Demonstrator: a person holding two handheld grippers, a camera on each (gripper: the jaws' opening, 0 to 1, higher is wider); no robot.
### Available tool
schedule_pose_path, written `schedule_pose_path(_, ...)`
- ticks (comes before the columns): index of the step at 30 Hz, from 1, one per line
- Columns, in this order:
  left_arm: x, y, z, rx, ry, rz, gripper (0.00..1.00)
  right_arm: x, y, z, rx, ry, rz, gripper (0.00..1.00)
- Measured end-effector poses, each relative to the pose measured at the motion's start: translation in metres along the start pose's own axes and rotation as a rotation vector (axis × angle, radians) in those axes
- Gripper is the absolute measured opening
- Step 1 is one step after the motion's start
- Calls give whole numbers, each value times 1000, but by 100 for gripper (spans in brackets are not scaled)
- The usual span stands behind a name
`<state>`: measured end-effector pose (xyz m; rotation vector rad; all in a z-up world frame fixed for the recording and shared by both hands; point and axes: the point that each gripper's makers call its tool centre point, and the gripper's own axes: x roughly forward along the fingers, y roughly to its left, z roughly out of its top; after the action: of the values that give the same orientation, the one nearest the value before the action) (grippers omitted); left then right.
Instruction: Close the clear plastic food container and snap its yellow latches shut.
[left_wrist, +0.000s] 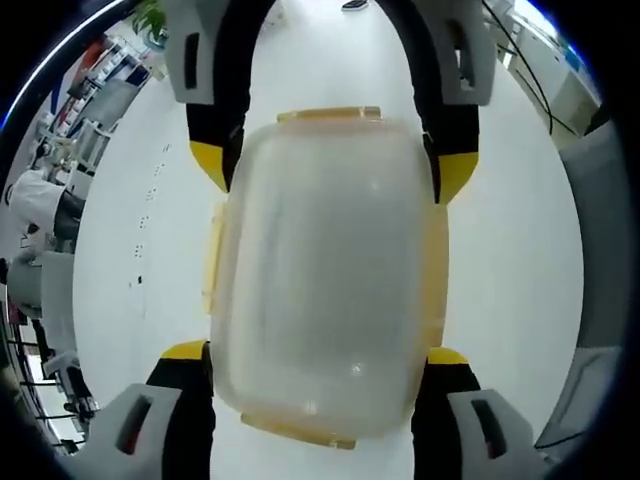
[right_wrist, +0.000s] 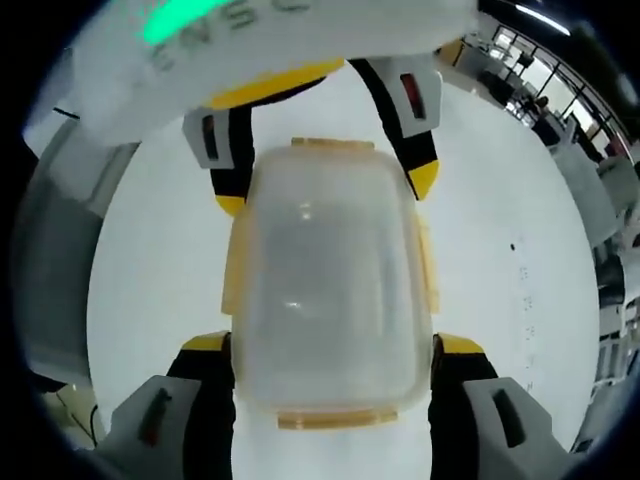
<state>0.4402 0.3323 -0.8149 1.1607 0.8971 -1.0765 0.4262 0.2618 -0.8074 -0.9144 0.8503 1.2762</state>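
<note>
Clear plastic food container (left_wrist: 325, 270) sits on the white table (left_wrist: 520, 250) with its lid on, between both grippers. Left gripper (left_wrist: 315, 365) straddles one end, jaws wide, yellow tips just beside the container's sides; can't tell if they touch. Right gripper (right_wrist: 335, 350) straddles the opposite end the same way, jaws wide. Yellow latches (right_wrist: 335, 418) visible at both ends and along the sides; latched or not, can't tell.
</note>
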Motion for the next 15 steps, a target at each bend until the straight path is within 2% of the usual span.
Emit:
schedule_pose_path(5,0,0,0,0,3,-1,79,-1,0,1,5,-34,3,78)
schedule_pose_path(7,-1,1,0,-4,-8,-1,79,-1,1,3,6,-42,4,78)
schedule_pose_path(9,-2,1,0,-14,-28,1,79,-1,-1,5,15,-80,-2,79)
schedule_pose_path(10,-2,2,0,-13,-42,6,80,-2,-1,7,22,-116,-11,79)
schedule_pose_path(12,-1,3,4,-59,-99,18,81,-4,-1,7,43,-139,-29,78)
schedule_pose_path(13,0,4,5,-69,-110,20,82,-4,-2,7,49,-148,-39,78)
schedule_pose_path(14,-1,4,7,-102,-145,25,84,-4,-2,8,63,-175,-46,78)
schedule_pose_path(15,0,3,5,-114,-149,26,86,-6,-3,12,74,-218,-65,78)
